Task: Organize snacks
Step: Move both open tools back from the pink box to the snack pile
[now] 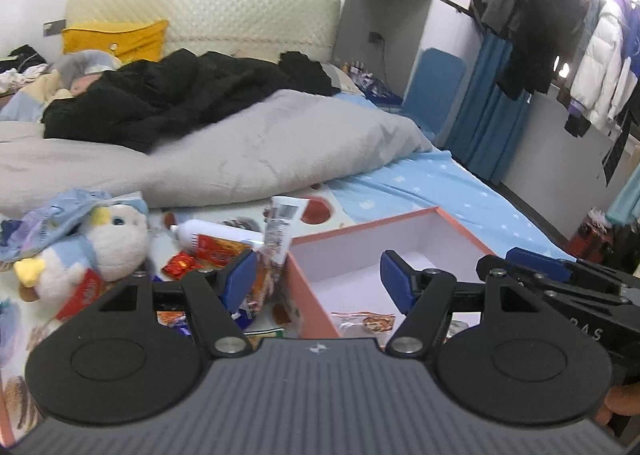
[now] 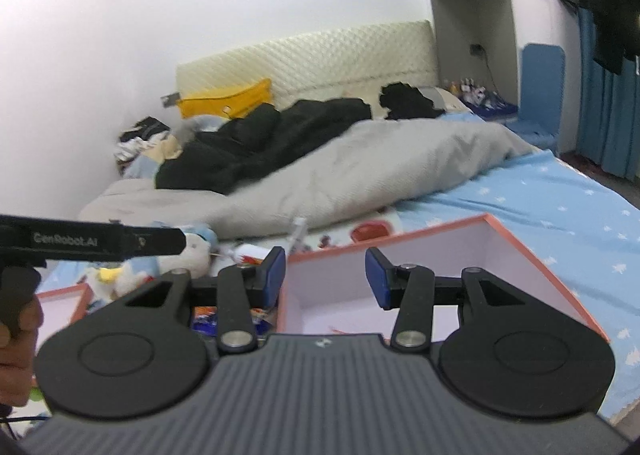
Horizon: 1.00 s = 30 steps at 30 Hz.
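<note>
A pink-rimmed box [image 1: 362,226] with a white inside stands open on the bed, and one clear snack packet [image 1: 366,322] lies in it. Left of the box is a heap of snacks: red packets [image 1: 210,249], a white tube [image 1: 200,232] and an upright white packet [image 1: 282,221]. My left gripper [image 1: 318,279] hovers open above the box's left wall with nothing between its blue pads. Over the box [image 2: 404,234], my right gripper [image 2: 326,277] also stands open and holds nothing. It shows at the right edge of the left wrist view as the right gripper [image 1: 532,261].
Plush birds [image 1: 112,243] sit left of the snack heap. A grey duvet [image 1: 248,151] and black clothes [image 1: 168,95] cover the bed behind. A second pink-rimmed tray [image 2: 60,297] lies at the left, near the person's hand [image 2: 16,339]. Coats [image 1: 560,35] hang at the right.
</note>
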Motion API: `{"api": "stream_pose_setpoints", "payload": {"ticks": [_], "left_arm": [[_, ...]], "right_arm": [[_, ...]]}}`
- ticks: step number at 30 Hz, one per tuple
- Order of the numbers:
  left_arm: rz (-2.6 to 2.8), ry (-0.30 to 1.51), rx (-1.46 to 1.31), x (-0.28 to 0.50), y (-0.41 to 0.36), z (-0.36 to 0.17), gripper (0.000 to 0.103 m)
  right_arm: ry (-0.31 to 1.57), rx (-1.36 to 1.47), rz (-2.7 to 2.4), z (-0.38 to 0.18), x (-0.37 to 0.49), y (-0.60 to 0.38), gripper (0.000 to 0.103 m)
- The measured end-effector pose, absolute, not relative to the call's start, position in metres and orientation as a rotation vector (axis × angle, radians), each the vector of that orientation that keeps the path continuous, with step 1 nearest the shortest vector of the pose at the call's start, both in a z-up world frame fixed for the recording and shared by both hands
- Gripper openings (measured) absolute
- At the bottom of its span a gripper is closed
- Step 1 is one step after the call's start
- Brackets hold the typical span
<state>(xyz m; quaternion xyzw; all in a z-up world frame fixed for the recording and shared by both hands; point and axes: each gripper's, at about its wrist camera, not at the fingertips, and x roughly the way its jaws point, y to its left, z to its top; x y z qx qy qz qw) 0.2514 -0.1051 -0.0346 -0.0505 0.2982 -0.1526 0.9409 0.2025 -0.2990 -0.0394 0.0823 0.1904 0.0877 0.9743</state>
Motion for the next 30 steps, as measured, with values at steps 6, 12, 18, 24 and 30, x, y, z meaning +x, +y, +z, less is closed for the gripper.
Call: {"api": "stream_pose_setpoints", "payload": {"ticks": [6, 12, 18, 24, 30], "left_arm": [[-0.275, 0.591, -0.112, 0.228, -0.074, -0.033, 0.073], [-0.237, 0.590, -0.120, 0.206, -0.046, -0.040, 0.073], [-0.214, 0.599, -0.154, 0.186, -0.020, -0.053, 0.073], [-0.189, 0.606, -0.159, 0.168, -0.008, -0.069, 0.073], [-0.173, 0.641, -0.167, 0.152, 0.009, -0.089, 0.073]], "right_arm": [[0.364, 0.161, 0.224, -0.035, 0.193, -0.273, 0.048], [0.378, 0.139, 0.257, -0.043, 0.182, -0.246, 0.049], [0.376, 0.140, 0.283, -0.049, 0.167, -0.227, 0.049], [0.420, 0.159, 0.301, -0.067, 0.155, -0.211, 0.049], [0.459, 0.162, 0.313, -0.082, 0.143, -0.197, 0.049]]}}
